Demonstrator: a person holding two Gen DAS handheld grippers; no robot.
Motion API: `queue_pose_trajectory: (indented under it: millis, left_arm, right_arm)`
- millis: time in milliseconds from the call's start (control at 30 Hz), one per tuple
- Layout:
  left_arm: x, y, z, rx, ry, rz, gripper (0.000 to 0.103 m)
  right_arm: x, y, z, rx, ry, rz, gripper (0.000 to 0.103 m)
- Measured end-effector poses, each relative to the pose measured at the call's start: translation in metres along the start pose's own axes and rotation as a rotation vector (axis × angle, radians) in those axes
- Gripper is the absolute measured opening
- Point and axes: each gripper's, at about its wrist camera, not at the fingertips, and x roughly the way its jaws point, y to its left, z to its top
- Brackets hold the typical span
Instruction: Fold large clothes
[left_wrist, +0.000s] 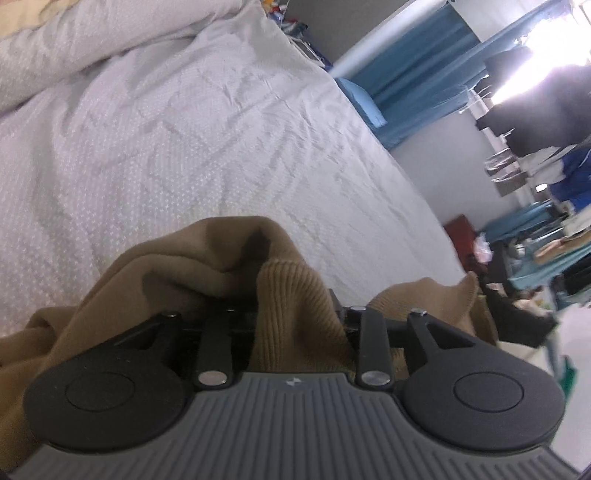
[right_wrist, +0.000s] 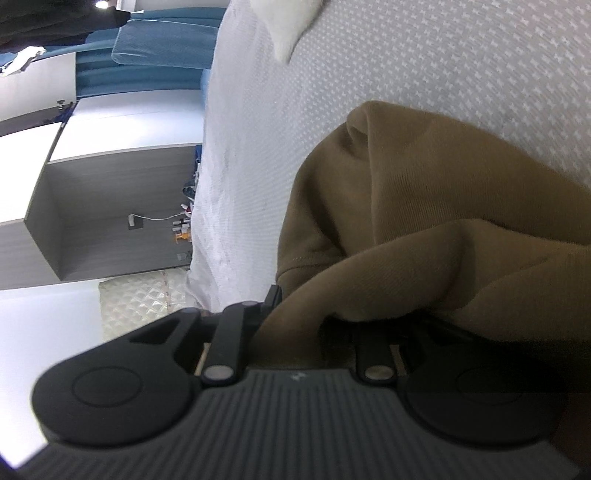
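Observation:
A tan knit sweater (left_wrist: 177, 273) is bunched over my left gripper (left_wrist: 291, 314), whose jaws are closed on its ribbed hem (left_wrist: 291, 295); the fingertips are hidden in the cloth. The same sweater (right_wrist: 443, 206) drapes over my right gripper (right_wrist: 332, 325), which is shut on a fold of it, fingertips hidden too. Both grippers hold the sweater just above the white patterned bedspread (left_wrist: 184, 129), which also shows in the right wrist view (right_wrist: 406, 55).
The bed's edge (left_wrist: 406, 177) runs along the right of the left view, with blue curtains (left_wrist: 417, 70) and cluttered shelves (left_wrist: 546, 229) beyond. In the right view a grey cabinet (right_wrist: 110, 214) and a white quilted mat (right_wrist: 136, 302) lie beside the bed.

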Motion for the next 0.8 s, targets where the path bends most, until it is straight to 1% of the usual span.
queue_pose_trajectory:
  millis: [67,167,233,300,367,467,533,633,733,800]
  left_arm:
    - [-0.014,0.008,0.003,-0.014,0.017,-0.043,0.043]
    - [-0.038,0.013,0.004,0.017,0.031,-0.068,0.046]
    - [-0.059,0.016,0.004,0.036,0.022,-0.081,0.048]
    - [-0.084,0.018,0.004,0.065,-0.014,-0.072,0.061]
    - [-0.105,0.018,0.003,0.09,-0.035,-0.036,0.061]
    - [-0.122,0.01,-0.006,0.116,-0.038,-0.025,0.061]
    - [-0.132,-0.004,-0.018,0.151,-0.048,-0.05,0.061]
    - [-0.135,-0.04,-0.045,0.245,-0.048,-0.119,0.061]
    - [-0.123,-0.077,-0.077,0.346,-0.022,-0.16,0.061]
    - [-0.109,-0.098,-0.099,0.405,-0.005,-0.16,0.061]
  right_arm:
    - [-0.001,-0.001,0.0,-0.001,0.004,0.013,0.025]
    - [0.0,-0.001,-0.002,-0.013,0.035,0.043,0.025]
    - [0.001,0.0,-0.002,-0.017,0.048,0.055,0.025]
    - [-0.002,0.0,-0.002,-0.015,0.046,0.059,0.025]
    - [-0.003,0.0,-0.001,-0.01,0.046,0.063,0.026]
    - [-0.004,-0.001,-0.001,-0.002,0.044,0.066,0.026]
    - [-0.004,-0.002,-0.002,0.001,0.045,0.068,0.026]
    - [-0.003,-0.003,-0.004,0.01,0.042,0.076,0.026]
    - [-0.005,-0.005,-0.004,0.018,0.041,0.086,0.026]
    - [-0.005,-0.006,-0.004,0.022,0.043,0.093,0.026]
